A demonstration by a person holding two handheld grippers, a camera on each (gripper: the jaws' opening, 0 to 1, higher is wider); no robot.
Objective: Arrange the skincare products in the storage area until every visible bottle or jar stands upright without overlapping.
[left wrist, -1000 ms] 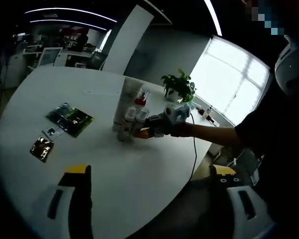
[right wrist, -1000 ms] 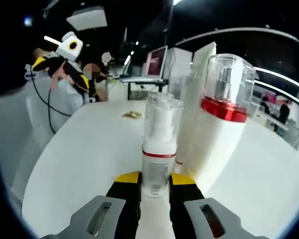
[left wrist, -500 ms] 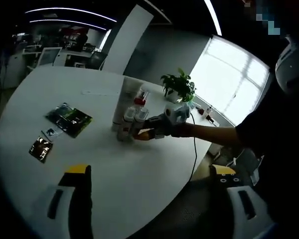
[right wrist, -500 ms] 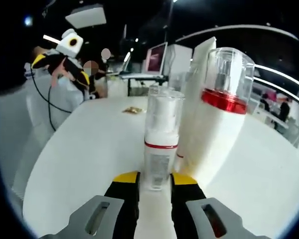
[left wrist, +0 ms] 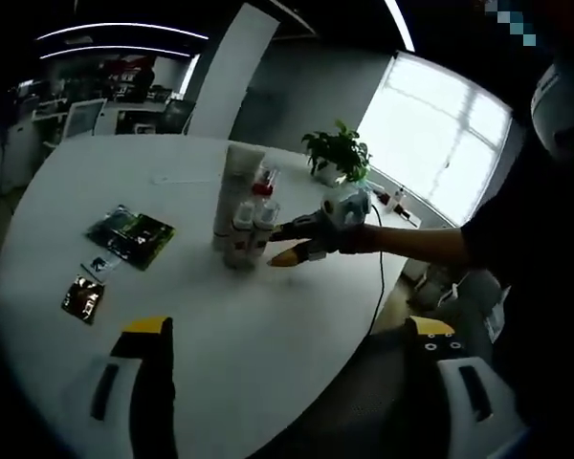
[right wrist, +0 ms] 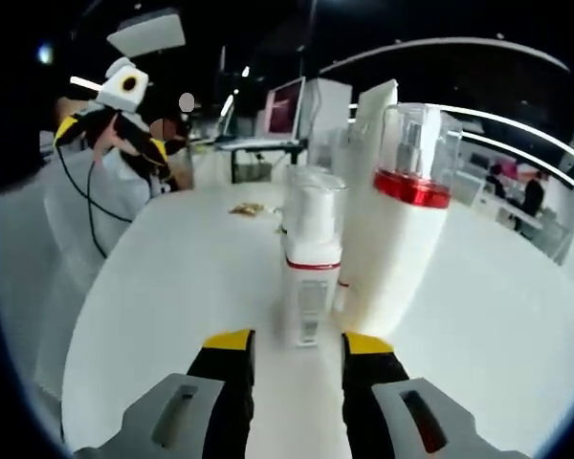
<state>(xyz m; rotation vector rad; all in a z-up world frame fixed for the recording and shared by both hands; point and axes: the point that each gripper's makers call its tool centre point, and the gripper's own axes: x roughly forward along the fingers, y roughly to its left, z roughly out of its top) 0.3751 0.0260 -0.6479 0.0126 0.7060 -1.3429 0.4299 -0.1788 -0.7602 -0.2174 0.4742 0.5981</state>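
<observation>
White surface [left wrist: 220, 325] carries a cluster of upright skincare bottles. In the right gripper view, the small bottle [right wrist: 311, 260] with a clear cap and red band stands just ahead of the right gripper [right wrist: 295, 346], whose jaws are spread and clear of it. Beside the small bottle stand the red-collared pump bottle [right wrist: 400, 239] and a tall white tube [right wrist: 368, 124]. Dark sachets [left wrist: 131, 234] lie apart from the cluster. The left gripper [left wrist: 292, 330] hangs above the surface edge, jaws wide apart, holding nothing.
</observation>
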